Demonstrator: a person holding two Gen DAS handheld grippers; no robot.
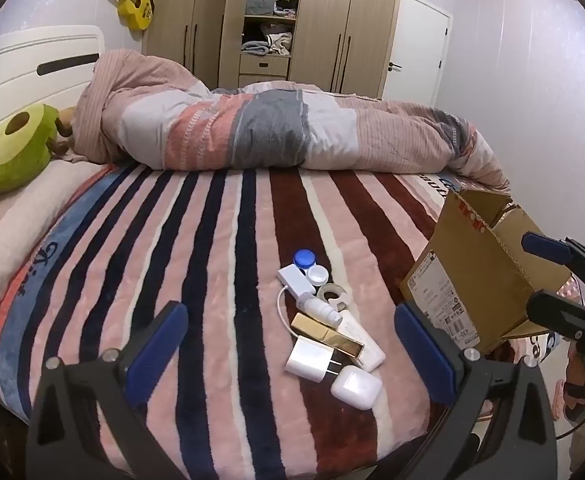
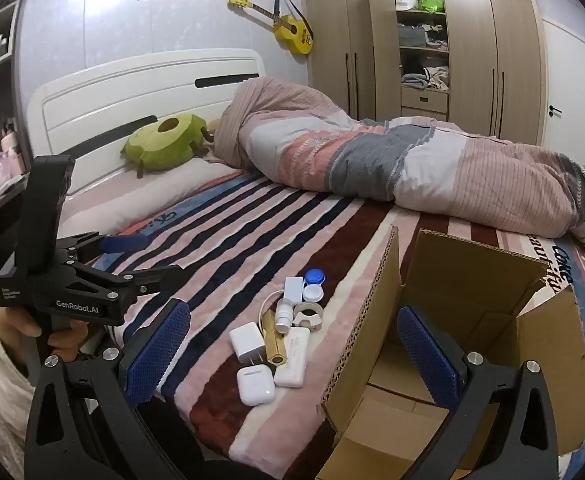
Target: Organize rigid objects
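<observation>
While your left gripper and right gripper hover with fingers spread wide — gripping nothing — the earbud case lies on the bed beside the cardboard box.

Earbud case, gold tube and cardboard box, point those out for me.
earbud case (image 1: 355, 387), left wrist view, middle of its lid.
gold tube (image 1: 328, 334), left wrist view, mid-length of its top face.
cardboard box (image 2: 468, 280), right wrist view, inner back wall.

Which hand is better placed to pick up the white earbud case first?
Left, probably. The earbud case lies just ahead between the left gripper's open fingers. The right gripper faces more toward the cardboard box, with the case off-centre.
</observation>
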